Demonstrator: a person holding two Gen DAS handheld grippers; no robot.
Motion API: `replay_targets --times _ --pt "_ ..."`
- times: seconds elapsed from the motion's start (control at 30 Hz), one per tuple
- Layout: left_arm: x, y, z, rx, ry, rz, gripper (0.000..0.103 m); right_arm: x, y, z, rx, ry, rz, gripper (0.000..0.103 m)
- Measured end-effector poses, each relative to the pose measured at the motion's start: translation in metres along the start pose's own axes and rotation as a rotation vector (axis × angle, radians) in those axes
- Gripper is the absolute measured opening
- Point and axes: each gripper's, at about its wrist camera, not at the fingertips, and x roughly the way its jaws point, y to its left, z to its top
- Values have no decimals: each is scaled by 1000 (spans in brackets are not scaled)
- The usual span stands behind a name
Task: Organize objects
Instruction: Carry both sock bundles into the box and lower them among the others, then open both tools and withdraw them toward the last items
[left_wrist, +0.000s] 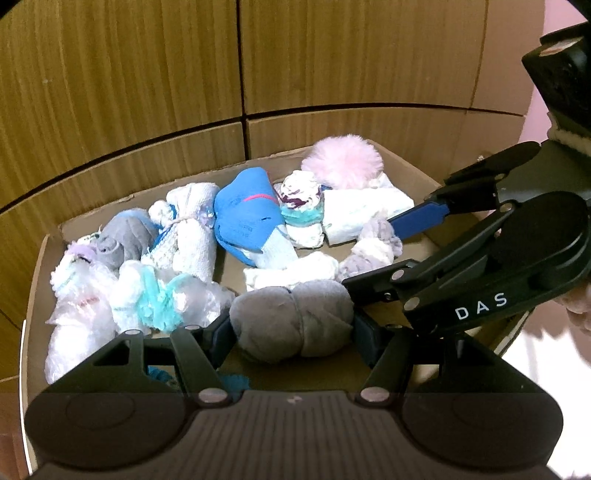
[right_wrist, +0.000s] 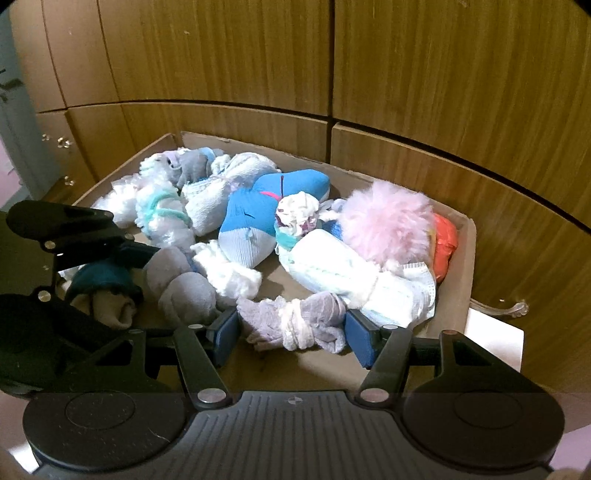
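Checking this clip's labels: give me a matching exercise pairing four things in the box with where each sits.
Things:
1. grey sock roll
2. lilac sock bundle
3. pink pompom
4. orange item

Places:
A. against the box's right wall
B. between the left gripper's fingers
C. on the white bundle
D. between the right gripper's fingers

Pairs: 1-B, 2-D, 3-C, 4-A

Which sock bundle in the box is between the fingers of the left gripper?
The plain grey rolled bundle sits between the left gripper fingers. The lilac bundle tied with white is at the right gripper instead.
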Motion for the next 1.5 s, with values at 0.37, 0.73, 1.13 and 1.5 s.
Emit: replay_targets --times 0.37,0.73,1.13,1.5 --pt "1 -6 6 45 75 40 69 -2 7 4 -19 37 -19 74" --pt "-6 -12 9 68 97 38 88 -14 13 5 -37 32 -32 81" --pt "-35 -19 8 80 32 104 95 -41 18 1 -19 -22 -35 84" --pt "-86 -29 -21 66 -80 174 100 -87 29 -26 43 -148 -30 86"
